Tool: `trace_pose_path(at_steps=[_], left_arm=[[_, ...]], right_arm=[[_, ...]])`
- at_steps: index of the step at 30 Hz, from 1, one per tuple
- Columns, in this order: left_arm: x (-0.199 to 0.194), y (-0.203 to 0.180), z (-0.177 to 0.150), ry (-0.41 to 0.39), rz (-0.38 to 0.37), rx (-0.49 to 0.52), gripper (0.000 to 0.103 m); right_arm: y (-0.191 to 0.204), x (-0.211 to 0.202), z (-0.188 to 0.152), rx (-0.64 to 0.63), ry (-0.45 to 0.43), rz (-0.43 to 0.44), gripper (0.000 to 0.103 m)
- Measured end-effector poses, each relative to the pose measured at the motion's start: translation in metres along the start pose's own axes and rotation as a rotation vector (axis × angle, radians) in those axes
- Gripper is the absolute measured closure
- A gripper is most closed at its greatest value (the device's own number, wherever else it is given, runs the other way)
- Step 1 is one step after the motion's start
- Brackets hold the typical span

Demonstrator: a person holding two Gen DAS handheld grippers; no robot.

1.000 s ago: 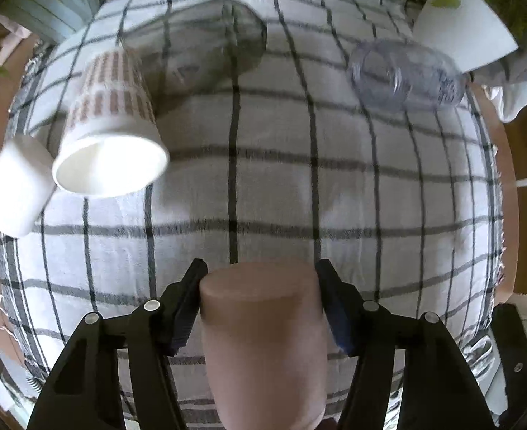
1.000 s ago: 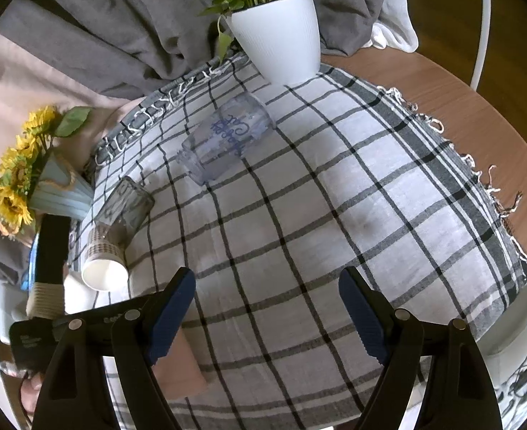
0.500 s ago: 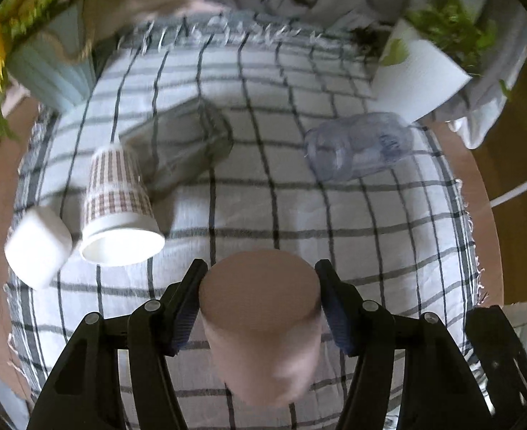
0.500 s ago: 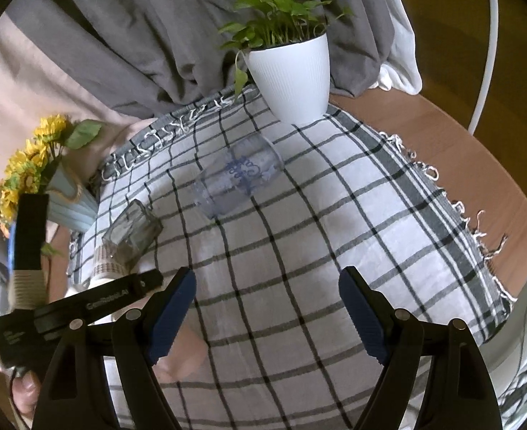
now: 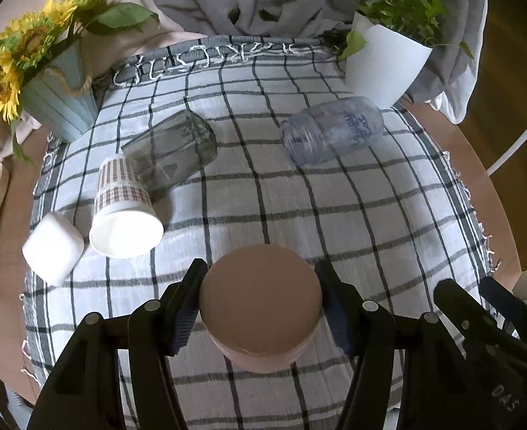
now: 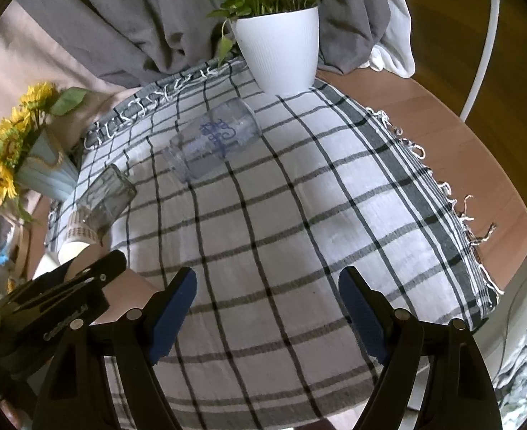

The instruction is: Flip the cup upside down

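**Left wrist view: pink cup clamped base-up over the checked cloth**

Left wrist view, going left to right: sunflowers (image 5: 19, 50) sit in a ribbed pale blue pot (image 5: 61, 107) at the table's far left edge. Nearer, a small smooth white cup (image 5: 52, 248) lies beside a paper cup (image 5: 123, 208) with a brown plaid print, on its side, white inside facing the camera. A smoky grey glass (image 5: 172, 150) lies tipped behind it. Front and centre, the left gripper (image 5: 260, 301) has its blue-padded fingers pressed against both sides of the matte pink cup (image 5: 260, 301), flat base towards the lens, above the woven black-and-white tablecloth (image 5: 371, 215). Further right, a clear jar (image 5: 331, 129) with blue lettering lies on its side, empty. A ribbed white planter (image 5: 381, 64) holds a leafy green plant.

Right wrist view: the right gripper (image 6: 267, 308) has its fingers spread wide, nothing between them.
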State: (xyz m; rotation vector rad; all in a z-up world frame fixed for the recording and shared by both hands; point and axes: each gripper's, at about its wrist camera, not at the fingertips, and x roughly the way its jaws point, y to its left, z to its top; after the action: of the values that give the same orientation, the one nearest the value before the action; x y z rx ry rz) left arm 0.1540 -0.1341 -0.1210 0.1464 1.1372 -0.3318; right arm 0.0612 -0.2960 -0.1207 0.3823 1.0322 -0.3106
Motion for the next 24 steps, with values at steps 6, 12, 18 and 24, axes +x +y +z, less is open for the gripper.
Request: trace_pose_path(at_steps=[6, 12, 18, 24], left_arm=[[-0.001, -0.002, -0.012, 0.007, -0.016, 0.012, 0.042], [0.002, -0.001, -0.019, 0.029, -0.042, -0.003, 0.042], [0.006, 0.002, -0.021, 0.05, -0.066, -0.03, 0.031], [0.002, 0.003, -0.023, 0.028, -0.044, -0.031, 0.021]], right_arm=[[0.002, 0.0, -0.004, -0.031, 0.007, -0.014, 0.021], [0.006, -0.001, -0.006, -0.056, 0.01, -0.021, 0.021], [0.005, 0.0, -0.007, -0.06, 0.021, -0.034, 0.021], [0.007, 0.0, -0.007, -0.078, 0.031, -0.061, 0.021]])
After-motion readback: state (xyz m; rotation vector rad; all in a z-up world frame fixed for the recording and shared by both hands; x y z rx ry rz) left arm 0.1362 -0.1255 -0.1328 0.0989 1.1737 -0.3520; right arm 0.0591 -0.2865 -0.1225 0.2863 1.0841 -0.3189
